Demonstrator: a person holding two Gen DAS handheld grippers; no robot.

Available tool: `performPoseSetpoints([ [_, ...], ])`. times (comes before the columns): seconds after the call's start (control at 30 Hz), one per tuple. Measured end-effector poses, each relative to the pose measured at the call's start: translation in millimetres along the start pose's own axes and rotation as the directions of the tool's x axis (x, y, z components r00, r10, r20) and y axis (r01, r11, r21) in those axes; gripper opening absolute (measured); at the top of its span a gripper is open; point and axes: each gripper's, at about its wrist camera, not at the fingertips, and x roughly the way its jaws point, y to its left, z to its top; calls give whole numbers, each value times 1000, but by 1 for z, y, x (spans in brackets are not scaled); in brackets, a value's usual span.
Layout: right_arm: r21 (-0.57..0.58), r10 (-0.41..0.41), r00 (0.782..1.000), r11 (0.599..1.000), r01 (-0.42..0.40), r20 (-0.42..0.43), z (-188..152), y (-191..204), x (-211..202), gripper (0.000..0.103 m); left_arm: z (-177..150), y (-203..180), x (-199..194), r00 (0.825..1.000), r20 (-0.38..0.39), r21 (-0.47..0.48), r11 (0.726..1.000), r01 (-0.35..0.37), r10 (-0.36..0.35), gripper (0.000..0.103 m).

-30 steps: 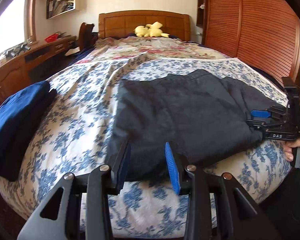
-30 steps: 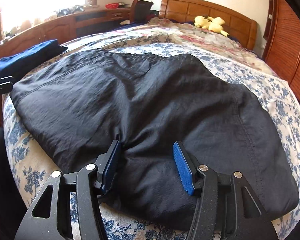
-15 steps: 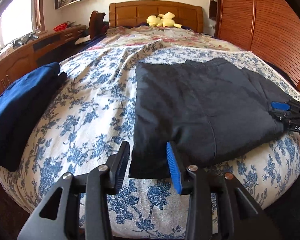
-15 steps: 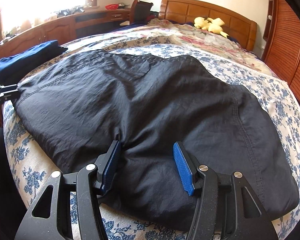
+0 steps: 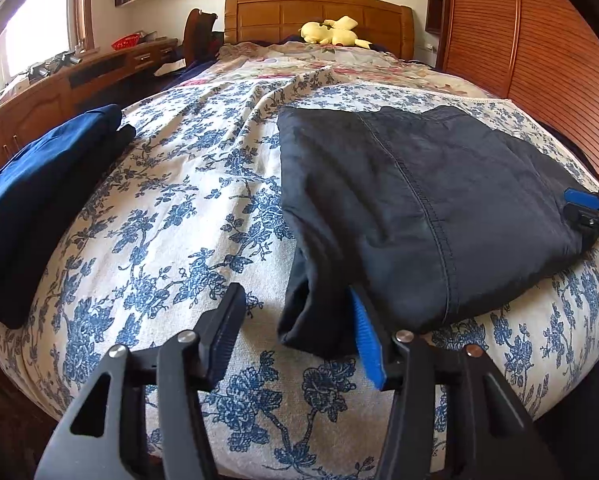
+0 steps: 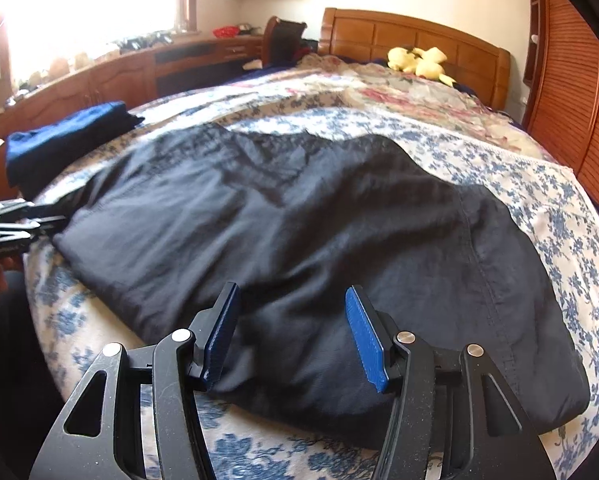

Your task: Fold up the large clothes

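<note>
A black folded garment [image 5: 419,200] lies on the floral bedspread [image 5: 179,220], near the foot of the bed. My left gripper [image 5: 295,336] is at its near left corner. Its jaws are opening; the corner hangs between them, against the right pad [image 5: 365,340], while the left pad stands clear. My right gripper [image 6: 291,332] sits open over the garment [image 6: 319,220] at its near right edge, with a bulge of cloth between the pads. Each gripper shows in the other's view: the right gripper [image 5: 591,212] at the garment's right end, the left gripper [image 6: 15,224] at its left end.
A stack of folded navy clothes [image 5: 31,200] lies on the bed's left edge. A yellow plush toy [image 5: 331,32] rests by the wooden headboard. A slatted wooden wardrobe [image 5: 539,60] runs along the right, and a long wooden desk [image 5: 79,76] under the window along the left.
My left gripper's jaws have spread and come lower and closer to the garment's left corner, which now hangs loose between them. The right gripper has hardly moved.
</note>
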Motion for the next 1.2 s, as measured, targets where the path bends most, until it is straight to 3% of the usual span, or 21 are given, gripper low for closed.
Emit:
performPoseSetpoints([
  [0.13,-6,32,999,999,-32,25,3,8,-7,56,-1,1,1,1000,0,-7,1000,3,-3,52],
  [0.4,23,31,997,999,-30,-71,-6,5,21,56,3,5,2,999,-33,-30,999,28,-29,52],
  [0.63,7,20,997,1000,-20,-74,-10,7,23,57,6,3,7,999,-38,-36,999,33,-34,52],
  [0.7,6,20,997,1000,-20,-71,-10,6,23,57,7,2,7,997,-37,-39,997,64,-65,32],
  [0.8,1,18,998,1000,-18,-68,-11,6,22,57,10,-5,6,995,-47,-24,996,87,-88,13],
  [0.9,0,19,997,1000,-19,-68,-10,7,22,57,22,-18,-1,997,-30,30,997,72,-71,8],
  [1.07,-2,26,998,1000,-26,-58,-11,-1,12,56,62,-47,-34,991,75,93,991,100,-107,7],
  [1.2,43,-45,999,998,46,-14,-16,-32,-11,56,97,-81,-45,981,120,150,979,135,-153,5],
])
